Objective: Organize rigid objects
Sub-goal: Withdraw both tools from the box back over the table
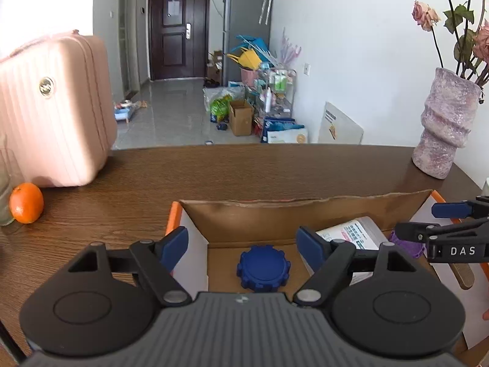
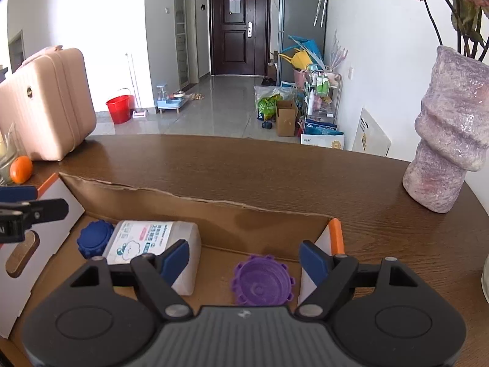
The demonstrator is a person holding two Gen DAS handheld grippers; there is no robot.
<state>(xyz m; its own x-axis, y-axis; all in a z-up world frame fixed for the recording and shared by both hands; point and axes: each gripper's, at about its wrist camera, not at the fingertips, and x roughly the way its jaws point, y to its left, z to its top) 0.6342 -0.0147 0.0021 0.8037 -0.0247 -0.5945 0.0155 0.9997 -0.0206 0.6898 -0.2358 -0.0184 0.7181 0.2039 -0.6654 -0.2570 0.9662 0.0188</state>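
The shallow brown cardboard box (image 2: 232, 223) with white side flaps and orange corners is where the rigid things are being gathered, and every place below is given against it. It lies on the dark wooden table (image 2: 275, 168), its torn far wall toward the room. Three things lie on its floor: one dark blue round plastic cap with a toothed rim (image 1: 263, 267) at the left end, one purple round toothed cap (image 2: 262, 281) lying hollow side up at the right end, and one white rectangular plastic bottle with a printed label (image 2: 152, 244) on its side between them, just beside the blue cap.

The left gripper (image 1: 243, 249) hangs over the blue cap with its jaws wide, its blue pads clear of the cap on both sides. The right gripper (image 2: 244, 260) stands likewise wide over the purple cap, touching nothing. I judge each cap has been set down at its own end, so the two hands work without crossing.

Outside the box, off its left end: one orange fruit (image 1: 26, 203) and one pink hard-shell case (image 1: 52, 110). Off its right end stands one mottled pink ribbed vase (image 2: 449, 134).
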